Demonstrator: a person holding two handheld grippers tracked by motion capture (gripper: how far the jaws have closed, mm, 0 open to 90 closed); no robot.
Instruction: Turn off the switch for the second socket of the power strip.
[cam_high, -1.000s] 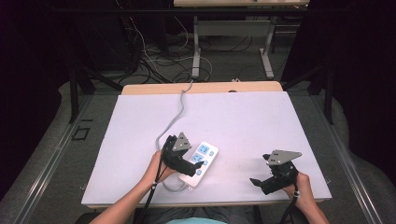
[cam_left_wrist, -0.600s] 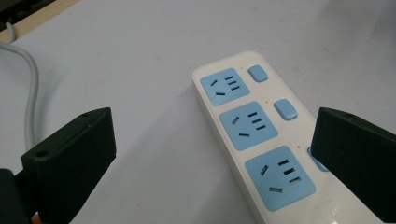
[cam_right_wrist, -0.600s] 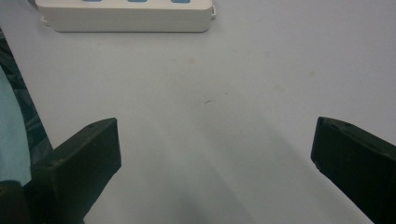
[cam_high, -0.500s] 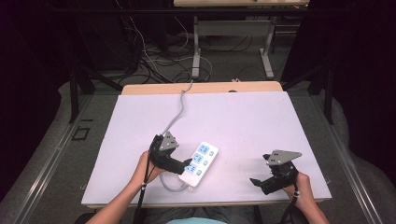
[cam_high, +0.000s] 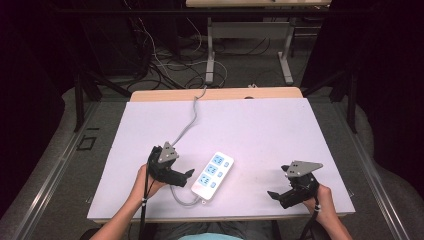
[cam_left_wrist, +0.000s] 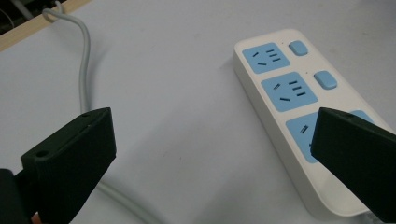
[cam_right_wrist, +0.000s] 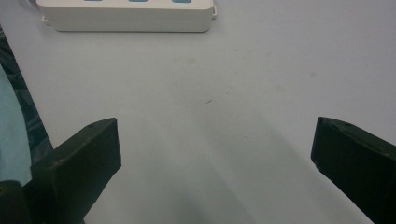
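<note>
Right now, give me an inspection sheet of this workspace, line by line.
Surface: white table top, faint specks near the front, wooden strip along the far edge.
Job's things: white power strip with blue sockets and switches, lying flat, nothing plugged in.
Clutter: nothing seen.
Grippers: left gripper open, just left of the strip, not touching it; right gripper open, over bare table near the front right.
Cables: grey cord runs from the strip's near end, loops, then goes off the far edge.
Surroundings: dark floor, tangled wires, legs of another table.
</note>
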